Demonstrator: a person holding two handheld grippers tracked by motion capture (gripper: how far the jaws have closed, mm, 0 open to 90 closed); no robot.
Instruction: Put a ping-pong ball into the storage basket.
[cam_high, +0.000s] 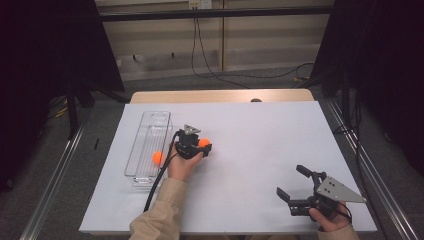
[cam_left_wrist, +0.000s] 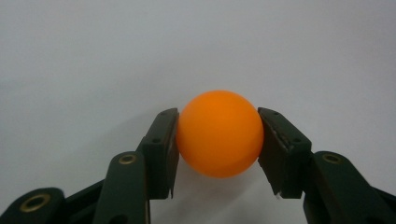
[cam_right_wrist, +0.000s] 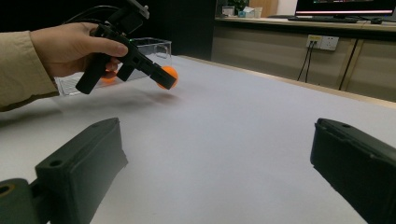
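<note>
An orange ball (cam_left_wrist: 219, 133) sits squeezed between the two black pads of my left gripper (cam_left_wrist: 218, 144), which is shut on it. From the high view, that gripper (cam_high: 201, 147) holds the ball (cam_high: 204, 142) just right of a clear plastic tray (cam_high: 145, 125), slightly above the white sheet. A second orange ball (cam_high: 158, 158) lies inside the tray. My right gripper (cam_high: 290, 180) rests near the front right of the table, open with nothing between its jaws. The right gripper view looks past its own wide jaws (cam_right_wrist: 215, 144) to the held ball (cam_right_wrist: 169, 74).
A white sheet (cam_high: 250, 150) covers the wooden table; its far wooden edge (cam_high: 220, 96) is bare. Cables run across the floor beyond the table. Metal rails flank both sides. A desk with a monitor (cam_right_wrist: 345, 7) stands in the background.
</note>
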